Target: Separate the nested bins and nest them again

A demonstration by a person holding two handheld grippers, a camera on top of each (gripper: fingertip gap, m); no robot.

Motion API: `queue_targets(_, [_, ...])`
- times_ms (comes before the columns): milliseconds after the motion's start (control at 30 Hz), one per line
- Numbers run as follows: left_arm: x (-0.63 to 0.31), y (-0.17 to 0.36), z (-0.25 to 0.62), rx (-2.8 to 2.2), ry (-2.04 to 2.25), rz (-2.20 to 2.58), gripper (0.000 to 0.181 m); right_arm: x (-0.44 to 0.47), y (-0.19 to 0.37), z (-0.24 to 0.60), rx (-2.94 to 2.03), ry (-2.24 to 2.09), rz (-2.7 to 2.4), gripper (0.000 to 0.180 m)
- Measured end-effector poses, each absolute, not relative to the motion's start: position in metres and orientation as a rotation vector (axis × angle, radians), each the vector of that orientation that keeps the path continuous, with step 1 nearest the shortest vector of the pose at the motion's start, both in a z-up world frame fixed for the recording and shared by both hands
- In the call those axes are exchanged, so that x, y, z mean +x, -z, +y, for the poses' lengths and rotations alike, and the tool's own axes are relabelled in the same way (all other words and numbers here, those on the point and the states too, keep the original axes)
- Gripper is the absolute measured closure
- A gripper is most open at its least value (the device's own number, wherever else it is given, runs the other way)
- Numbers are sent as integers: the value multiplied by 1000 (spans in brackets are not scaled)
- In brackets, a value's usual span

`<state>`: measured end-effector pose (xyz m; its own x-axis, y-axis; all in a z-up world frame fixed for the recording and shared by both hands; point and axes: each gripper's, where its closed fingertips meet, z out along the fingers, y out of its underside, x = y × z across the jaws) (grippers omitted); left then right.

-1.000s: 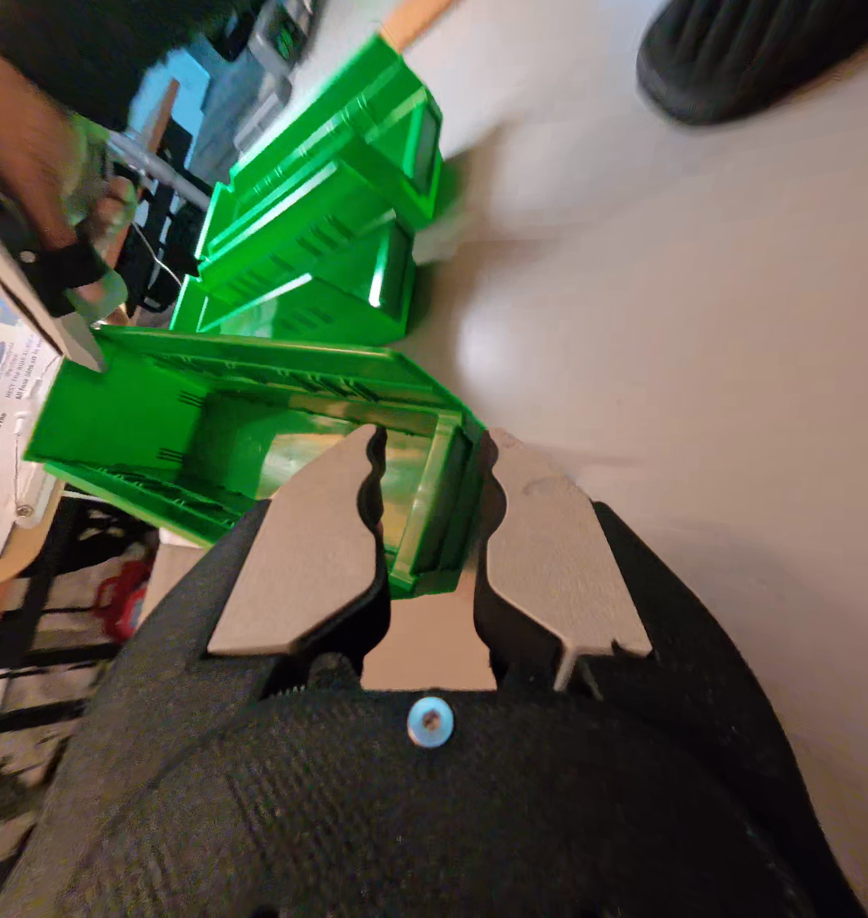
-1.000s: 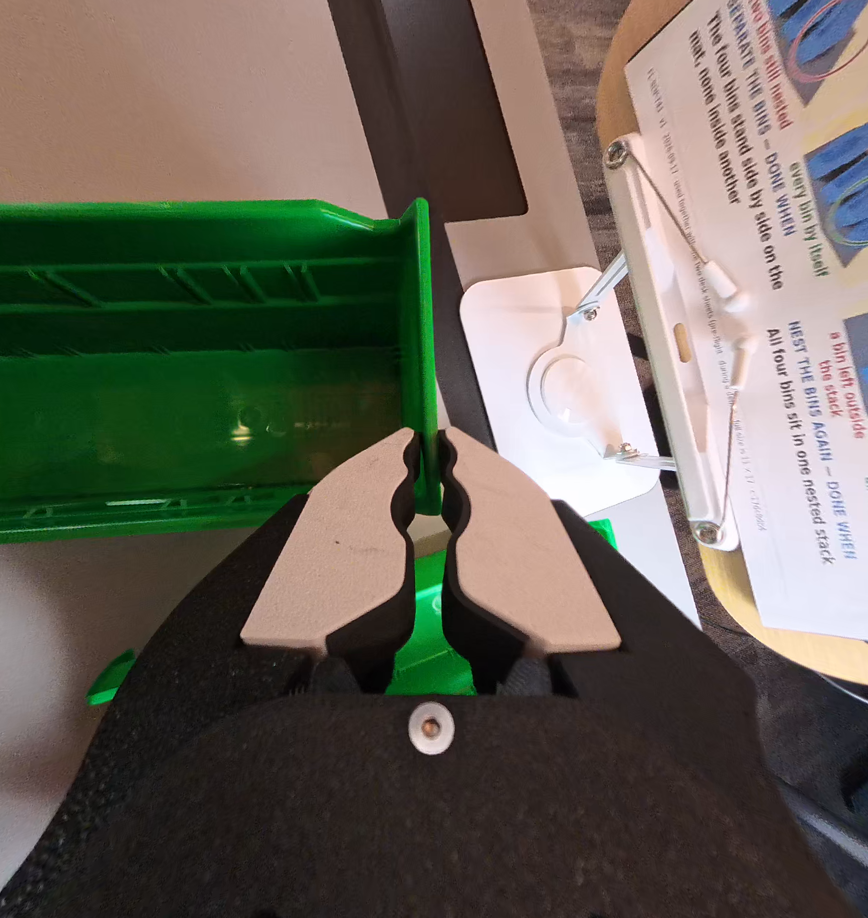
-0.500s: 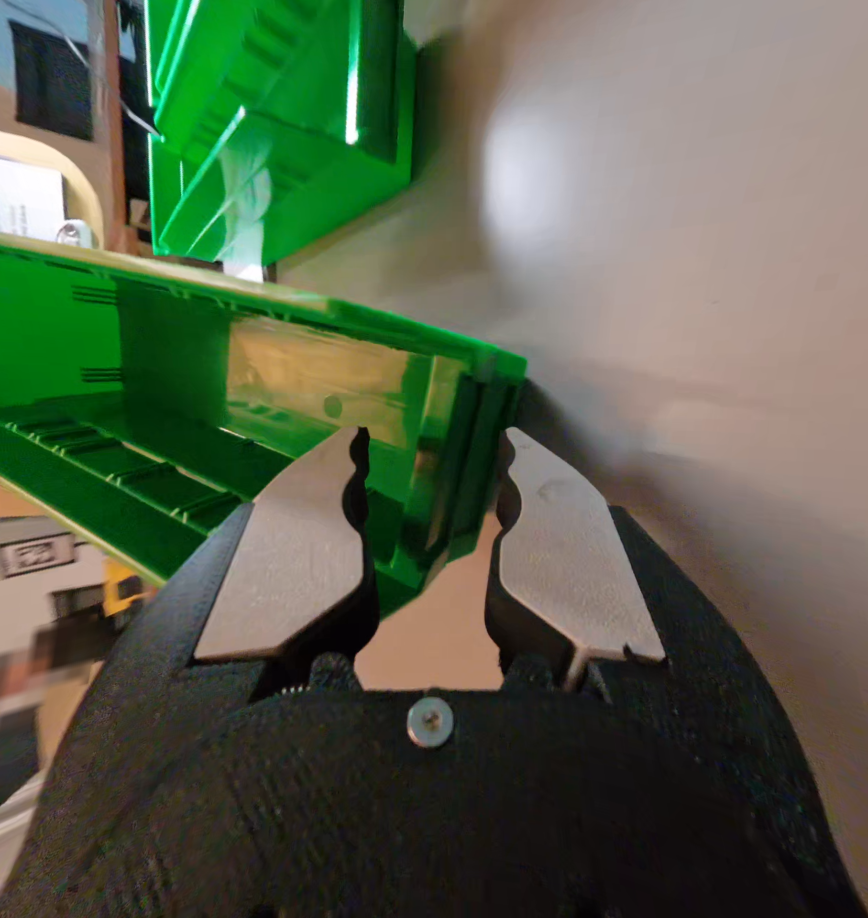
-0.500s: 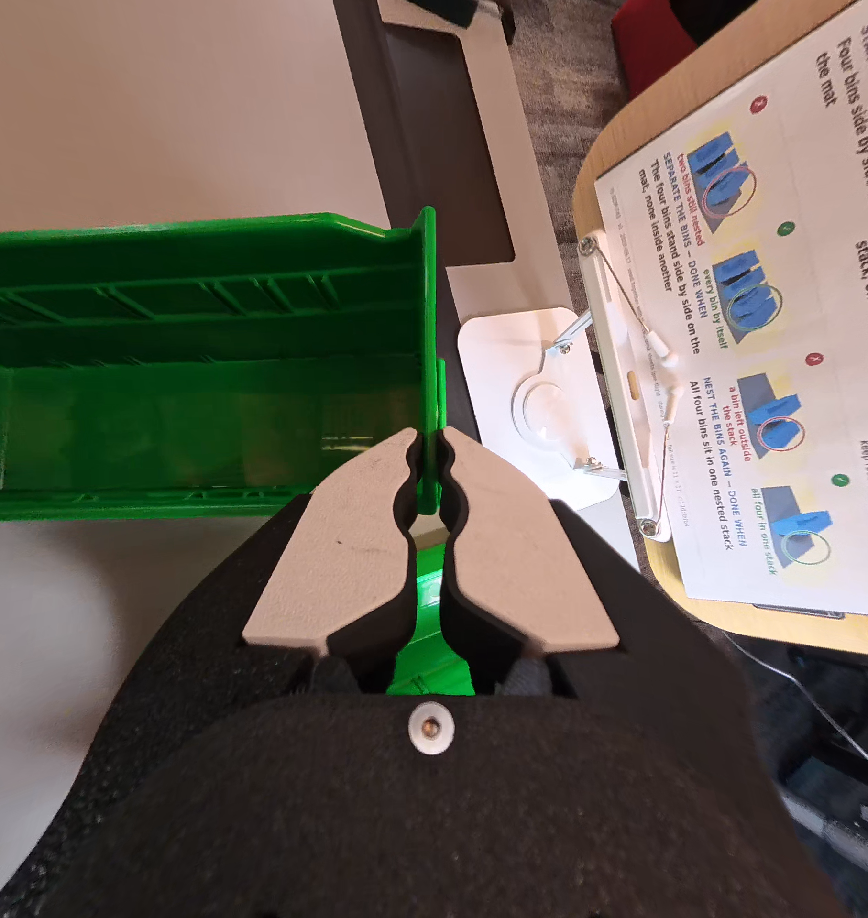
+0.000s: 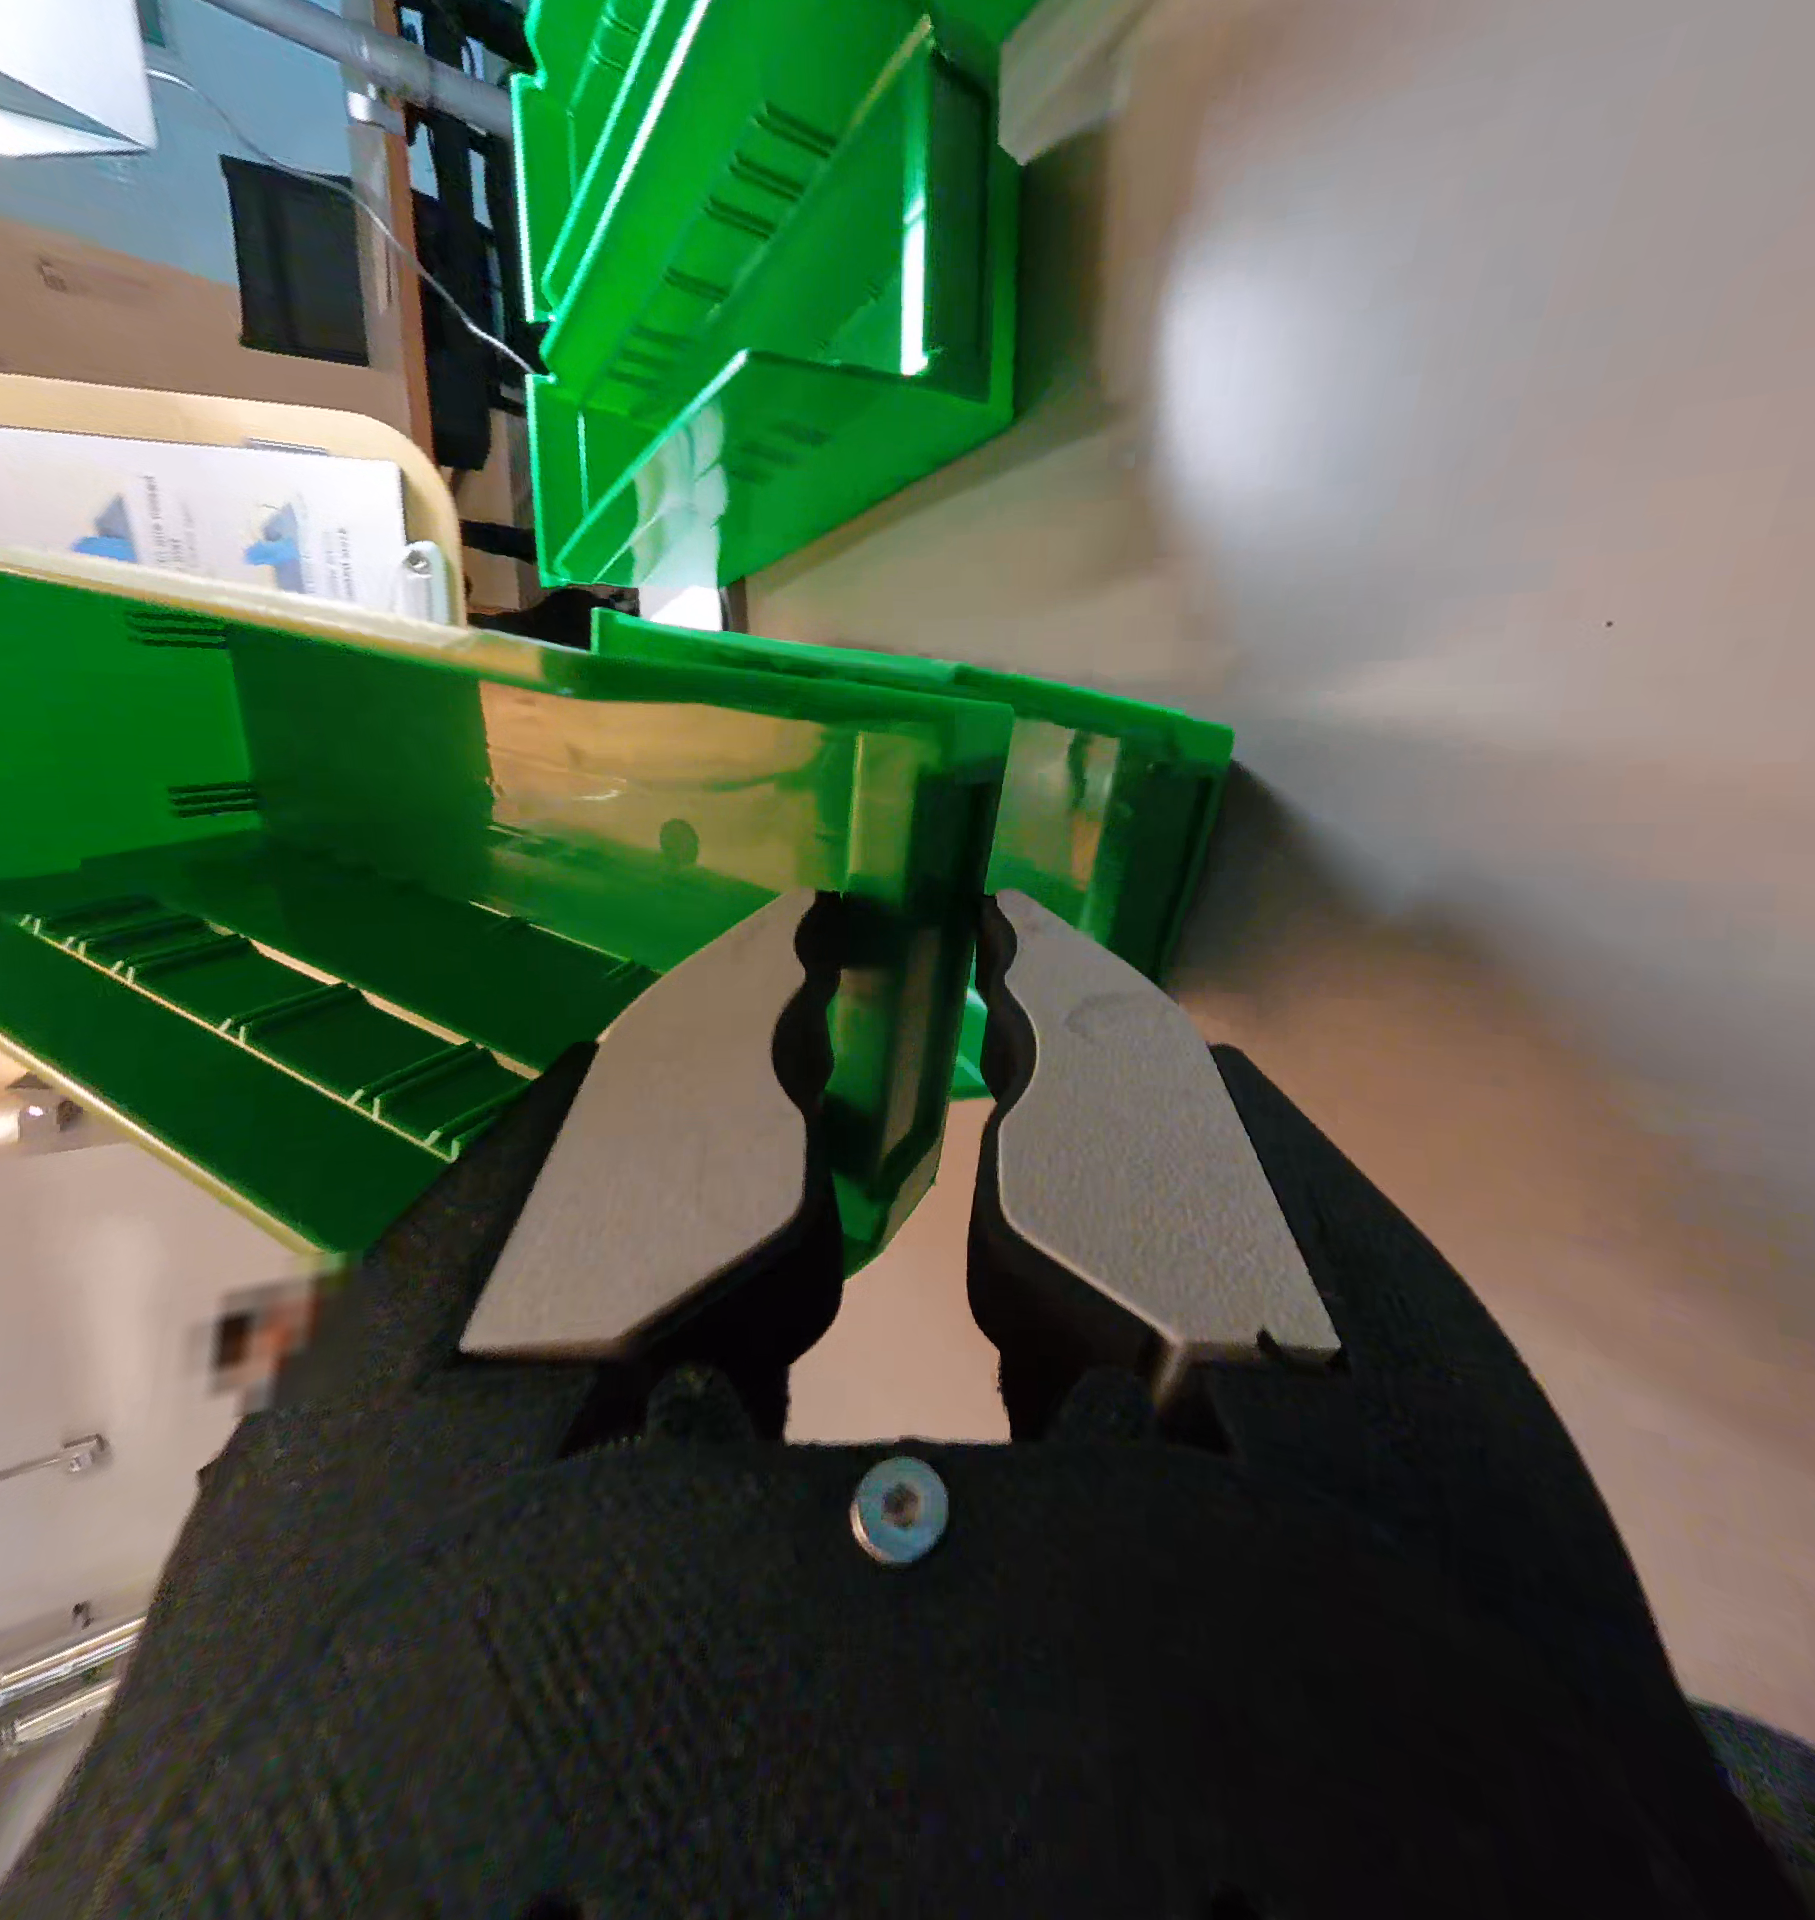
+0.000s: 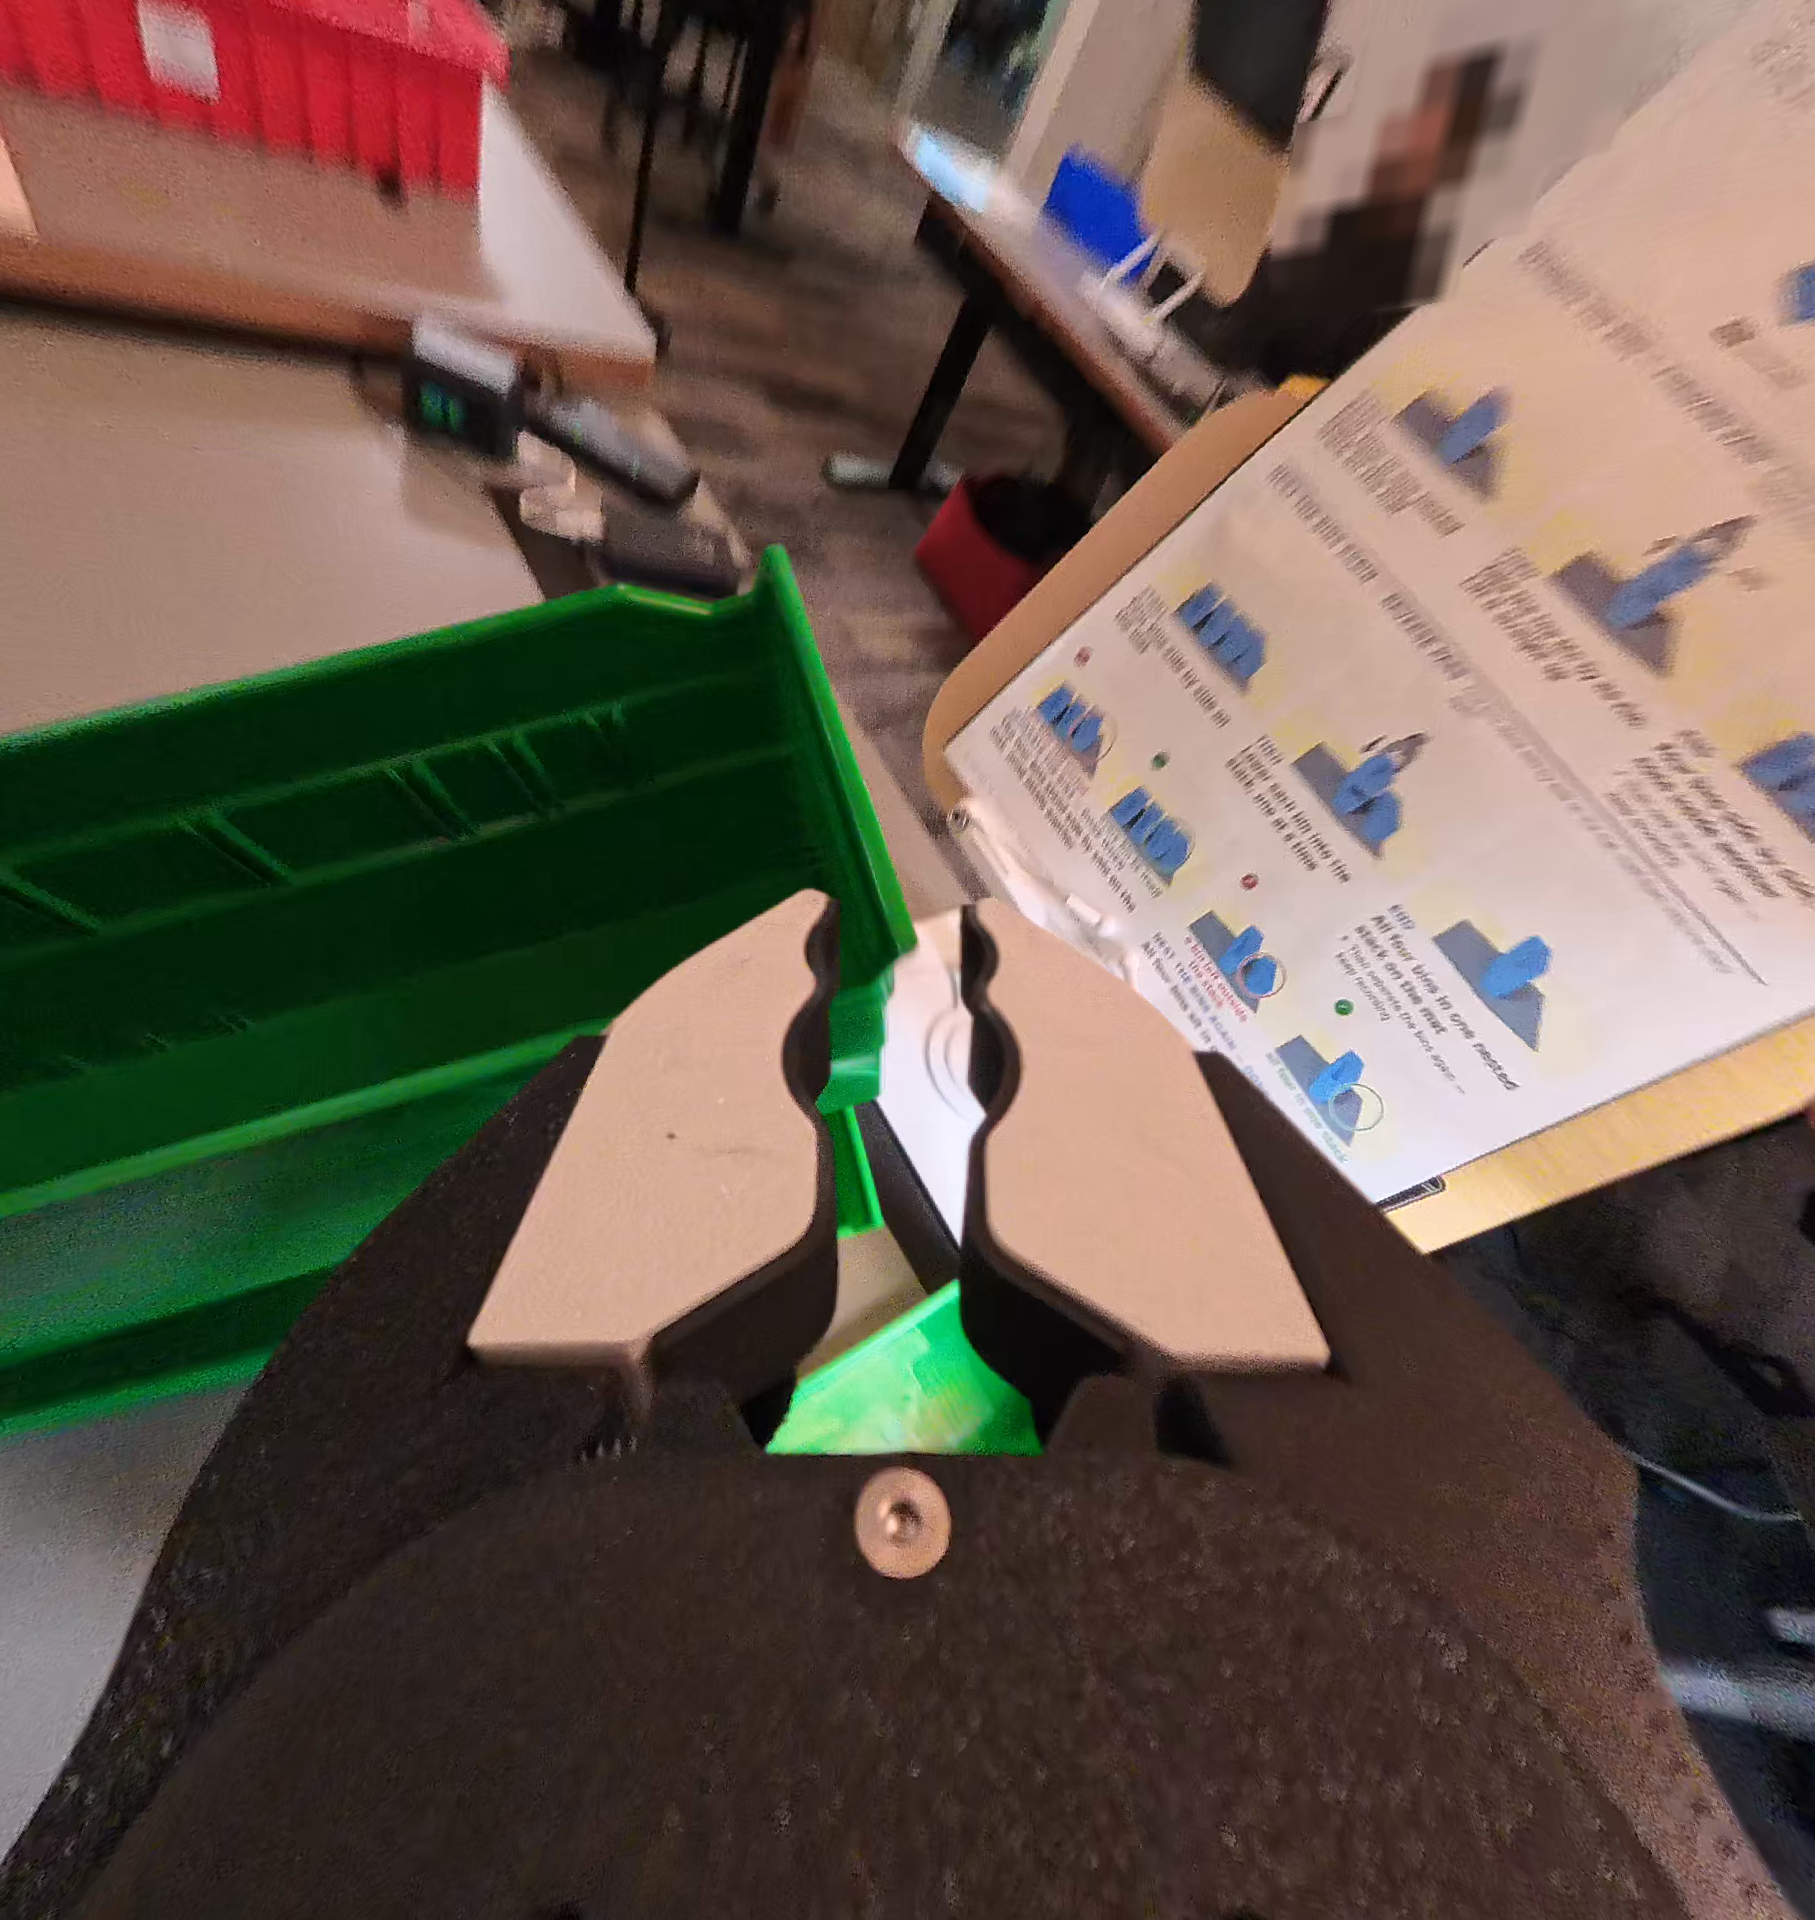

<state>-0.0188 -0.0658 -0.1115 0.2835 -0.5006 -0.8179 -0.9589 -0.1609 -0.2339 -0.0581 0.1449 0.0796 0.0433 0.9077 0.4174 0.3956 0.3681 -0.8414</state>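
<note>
Your left gripper [image 5: 908, 914] has its fingers spread around the green bin's [image 5: 383, 831] front lip; your right gripper [image 6: 898, 920] is released beside its back wall, off the table [image 5: 1505, 520].

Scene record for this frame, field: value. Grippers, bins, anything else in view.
left gripper: jaws set around the front end wall of the held bin; grip not confirmed
right gripper: open, rear end wall of the held bin just left of the gap, not clamped
lower bin: under the held bin, its front end sticking out past it
other bins: green, grouped farther off on the beige table
instruction sheet: right of the bin, on a rounded board
</note>
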Motion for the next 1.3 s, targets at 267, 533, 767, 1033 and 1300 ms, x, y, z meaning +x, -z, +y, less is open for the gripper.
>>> queue_targets(267, [-67, 59, -84, -1820, -830, 1280, 156, 35, -62, 100, -1263, -814, -1312, 134])
queue_targets(533, [-137, 82, -87, -2029, -783, 1256, 155, 85, 115, 12, -1459, -821, -1530, 132])
queue_targets(767, [-161, 162, -81, -2213, -598, 1286, 153, 113, 151, 11, -1441, -709, -1438, 128])
queue_targets(1033, [-166, 184, -58, -2089, -672, 1303, 152, 129, 153, 18, -1511, -781, -1294, 118])
queue_targets(1300, [-91, 129, -73, -1904, -529, 1271, 134, 130, 155, 25, -1509, -807, -1257, 119])
